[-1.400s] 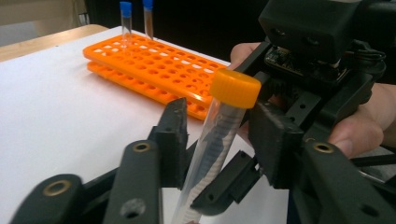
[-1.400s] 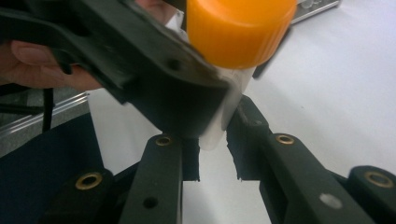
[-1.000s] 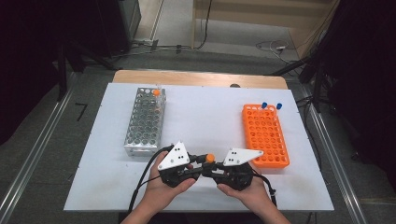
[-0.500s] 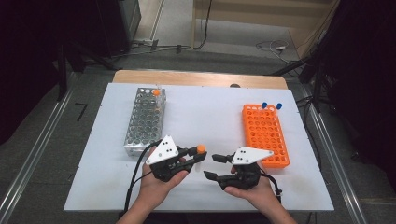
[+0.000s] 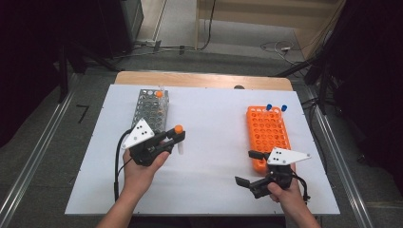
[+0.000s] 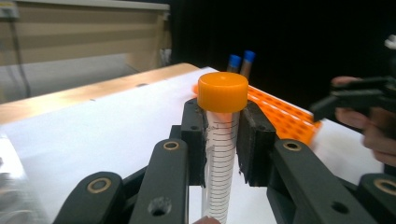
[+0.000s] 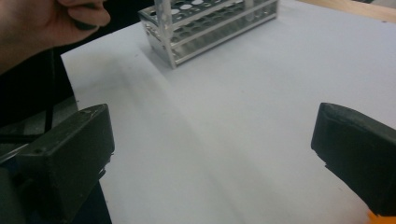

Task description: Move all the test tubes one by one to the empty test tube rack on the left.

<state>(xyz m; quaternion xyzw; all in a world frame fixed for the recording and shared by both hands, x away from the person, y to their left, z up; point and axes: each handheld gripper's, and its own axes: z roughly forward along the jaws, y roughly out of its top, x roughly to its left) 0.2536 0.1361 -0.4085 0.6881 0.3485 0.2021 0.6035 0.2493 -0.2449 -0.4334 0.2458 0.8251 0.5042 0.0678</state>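
Both hands have drawn apart, the right gripper (image 5: 248,167) just having opened empty, leaving the orange-capped tube (image 6: 221,135) clamped upright in the left gripper (image 5: 177,139), apparently for racking.

The clear, graduated tube (image 6: 223,154) with an orange cap stands upright, clamped above the white table (image 5: 214,142).

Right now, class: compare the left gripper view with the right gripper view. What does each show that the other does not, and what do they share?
Left gripper view alone: the orange-capped tube clamped upright between the left gripper pads, the orange rack behind it with two blue-capped tubes, and the right gripper at the far right edge.

Right gripper view alone: the metal rack and the right gripper with jaws wide apart, having just been opening, nothing between them.

Both: the white table surface.
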